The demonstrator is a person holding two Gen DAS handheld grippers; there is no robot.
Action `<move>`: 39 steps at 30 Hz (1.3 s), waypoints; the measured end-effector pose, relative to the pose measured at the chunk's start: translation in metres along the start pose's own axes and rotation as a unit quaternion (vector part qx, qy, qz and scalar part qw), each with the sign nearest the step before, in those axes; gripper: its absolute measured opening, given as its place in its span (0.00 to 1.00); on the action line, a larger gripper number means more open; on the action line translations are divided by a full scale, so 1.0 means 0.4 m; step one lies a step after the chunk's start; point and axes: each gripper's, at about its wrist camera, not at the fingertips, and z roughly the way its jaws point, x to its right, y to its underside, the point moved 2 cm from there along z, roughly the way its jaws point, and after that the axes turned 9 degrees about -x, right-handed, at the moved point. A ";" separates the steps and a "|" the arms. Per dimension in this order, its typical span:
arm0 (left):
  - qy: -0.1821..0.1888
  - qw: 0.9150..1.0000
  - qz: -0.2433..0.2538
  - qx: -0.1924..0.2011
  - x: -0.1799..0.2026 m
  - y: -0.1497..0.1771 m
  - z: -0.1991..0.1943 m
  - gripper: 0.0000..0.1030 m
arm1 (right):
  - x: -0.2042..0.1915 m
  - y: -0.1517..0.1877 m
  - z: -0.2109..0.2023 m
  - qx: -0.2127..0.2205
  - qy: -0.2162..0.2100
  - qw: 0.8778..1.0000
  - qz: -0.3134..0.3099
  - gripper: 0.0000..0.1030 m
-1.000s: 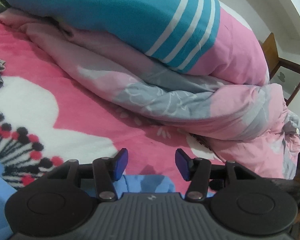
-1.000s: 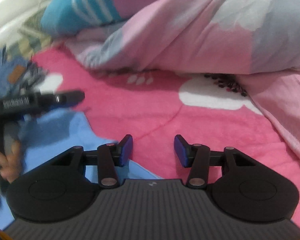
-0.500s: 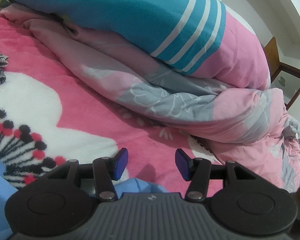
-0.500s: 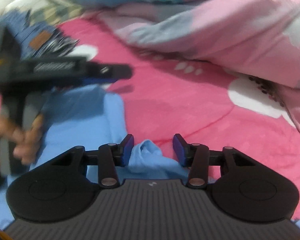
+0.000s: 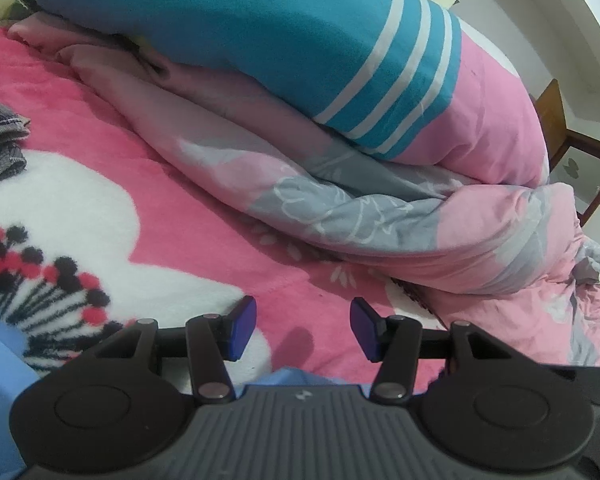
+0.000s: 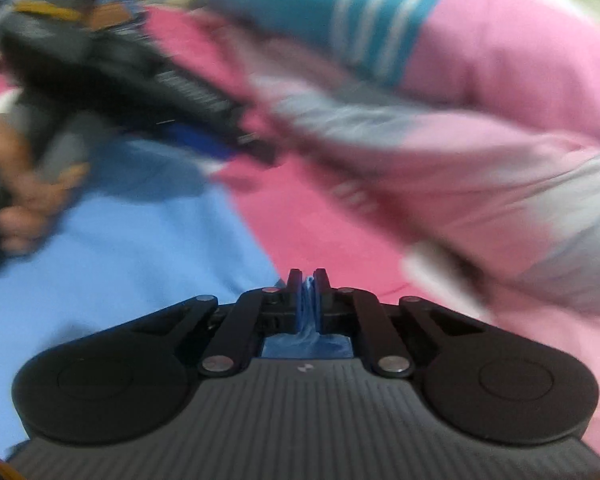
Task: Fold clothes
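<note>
Right claw point(image 6: 308, 294) clamped tight, a bunched ridge of light blue garment point(image 6: 112, 264) pinched between the two pads, more of the same cloth gathered just behind them against the tool body. Spread out to the left from there, flat on the bed, a broad sheet of that blue fabric. Beyond it, pink fleece blanket point(image 6: 300, 208) with white flower shapes. Whole right view smeared with motion blur. Upper left of that view: left claw point(image 6: 236, 140) seen side-on, blurred, over the far edge of the blue cloth, gripped by a hand point(image 6: 16, 200) low on its handle.

Over on the left wrist view, left claw point(image 5: 303, 328) spread wide, nothing between the blue pads, hanging above the pink blanket point(image 5: 204, 240). Just under the tool nose, a small peak of the blue garment point(image 5: 296, 376); another patch of it at the lower left edge. Left of the pads, a white blossom print with black and red dotted stamens. Far left, a folded grey checked piece point(image 5: 0, 148) lying on the bed. Further back, a rolled pink-and-grey floral quilt point(image 5: 380, 216), and on top of it a teal blanket with white stripes point(image 5: 260, 28). Far right, part of a wooden chair point(image 5: 564, 136) against a pale wall.
</note>
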 end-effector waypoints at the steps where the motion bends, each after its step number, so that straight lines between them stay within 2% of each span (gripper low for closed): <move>1: -0.001 1.000 0.001 0.000 0.000 0.000 0.000 0.52 | 0.006 -0.003 0.009 0.006 0.012 1.000 0.008 0.04; 4: -0.002 1.000 0.002 0.001 0.001 0.000 -0.001 0.52 | 0.025 -0.001 0.057 0.011 0.011 0.999 0.035 0.04; 7: -0.003 1.000 0.002 0.001 0.003 0.000 -0.002 0.52 | 0.075 0.005 0.108 0.004 -0.012 0.993 0.114 0.04; 10: -0.004 1.000 0.004 0.001 0.003 0.001 -0.003 0.52 | 0.134 0.014 0.144 0.000 -0.039 0.980 0.196 0.04; 12: -0.005 1.000 0.005 0.001 0.004 0.000 -0.004 0.52 | 0.182 0.031 0.119 0.008 -0.055 0.972 0.230 0.06; 14: -0.004 1.000 0.011 0.002 0.010 0.000 -0.006 0.55 | 0.229 0.047 0.094 0.016 -0.071 0.962 0.264 0.06; 16: -0.011 0.999 0.046 0.001 0.036 0.004 -0.007 0.64 | 0.277 0.064 0.069 0.024 -0.087 0.950 0.297 0.08; 17: -0.016 0.997 0.069 0.001 0.052 0.007 -0.006 0.66 | 0.301 0.072 0.056 0.028 -0.095 0.944 0.314 0.16; 18: -0.021 0.996 0.092 0.000 0.068 0.010 -0.006 0.70 | 0.314 0.081 0.043 0.030 -0.110 0.940 0.321 0.34; 20: -0.035 0.990 0.137 -0.005 0.098 0.019 -0.001 0.74 | 0.303 0.091 0.028 0.020 -0.136 0.944 0.301 0.53; 23: -0.070 0.978 0.195 -0.031 0.134 0.044 0.032 0.74 | 0.241 0.100 0.019 -0.017 -0.142 0.964 0.224 0.53; 25: -0.077 0.975 0.204 -0.035 0.138 0.049 0.038 0.74 | 0.206 0.105 0.032 -0.040 -0.138 0.973 0.179 0.53; 28: -0.073 0.977 0.195 -0.039 0.129 0.049 0.044 0.74 | 0.192 0.113 0.059 -0.061 -0.149 0.973 0.166 0.48; 29: -0.073 0.978 0.194 -0.040 0.127 0.049 0.044 0.74 | 0.189 0.115 0.059 -0.060 -0.153 0.972 0.166 0.39; 30: -0.073 0.977 0.194 -0.040 0.125 0.050 0.043 0.74 | 0.186 0.114 0.056 -0.058 -0.158 0.972 0.162 0.27; 32: -0.075 0.977 0.197 -0.040 0.124 0.052 0.041 0.74 | 0.175 0.110 0.044 -0.059 -0.161 0.975 0.140 0.15; 35: -0.076 0.977 0.197 -0.040 0.125 0.051 0.039 0.74 | 0.157 0.104 0.025 -0.062 -0.163 0.980 0.100 0.15; 37: -0.074 0.977 0.194 -0.040 0.123 0.051 0.036 0.74 | 0.170 0.100 0.012 -0.059 -0.161 0.980 0.104 0.18; 39: -0.073 0.978 0.194 -0.040 0.122 0.052 0.034 0.74 | 0.203 0.098 0.003 -0.042 -0.168 0.976 0.135 0.31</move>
